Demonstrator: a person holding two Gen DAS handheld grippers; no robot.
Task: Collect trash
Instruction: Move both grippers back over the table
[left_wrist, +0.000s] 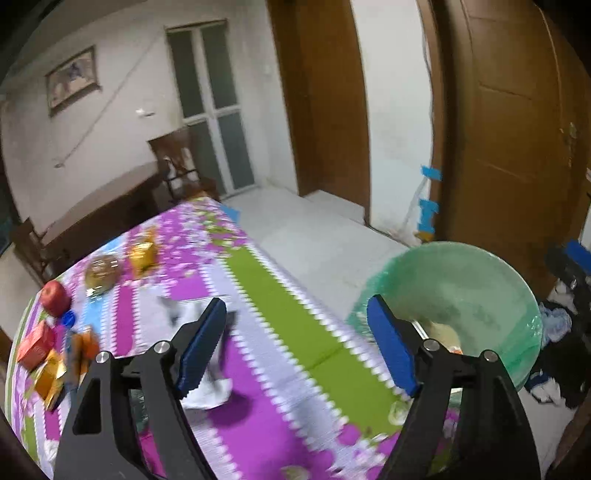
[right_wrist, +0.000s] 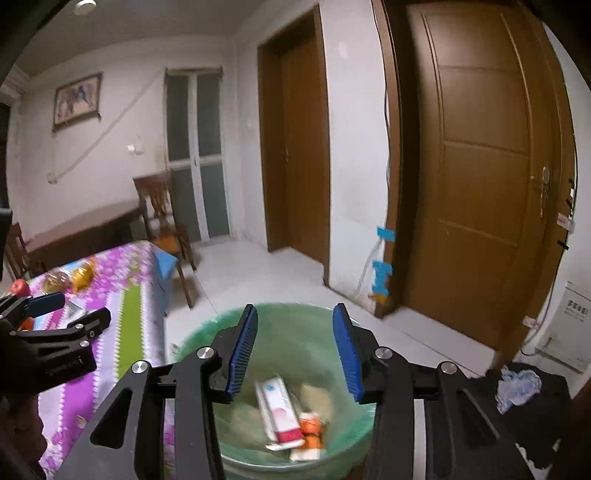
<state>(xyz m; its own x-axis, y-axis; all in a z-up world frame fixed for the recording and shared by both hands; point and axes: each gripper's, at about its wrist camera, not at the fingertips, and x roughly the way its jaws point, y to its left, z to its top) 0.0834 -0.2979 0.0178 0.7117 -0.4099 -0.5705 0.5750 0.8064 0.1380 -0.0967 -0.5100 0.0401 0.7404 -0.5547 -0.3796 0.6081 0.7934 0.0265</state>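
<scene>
A bin lined with a green bag (right_wrist: 295, 332) stands on the floor beside the table; a white and pink tube (right_wrist: 279, 413) and an orange wrapper (right_wrist: 312, 430) lie inside. My right gripper (right_wrist: 295, 349) is open and empty just above the bin. My left gripper (left_wrist: 299, 347) is open and empty above the flowered tablecloth (left_wrist: 295, 302), over a crumpled white and black wrapper (left_wrist: 214, 384). The bin (left_wrist: 461, 295) shows to its right. The left gripper (right_wrist: 70, 310) also shows at the left of the right wrist view.
On the table's far left lie a red apple (left_wrist: 54, 297), a red box (left_wrist: 35, 345), gold packets (left_wrist: 142, 254), a round wrapped item (left_wrist: 101, 273) and a blue cap (left_wrist: 69, 318). A wooden chair (right_wrist: 166, 229), doors and dark clothes (right_wrist: 517, 387) on the floor surround the bin.
</scene>
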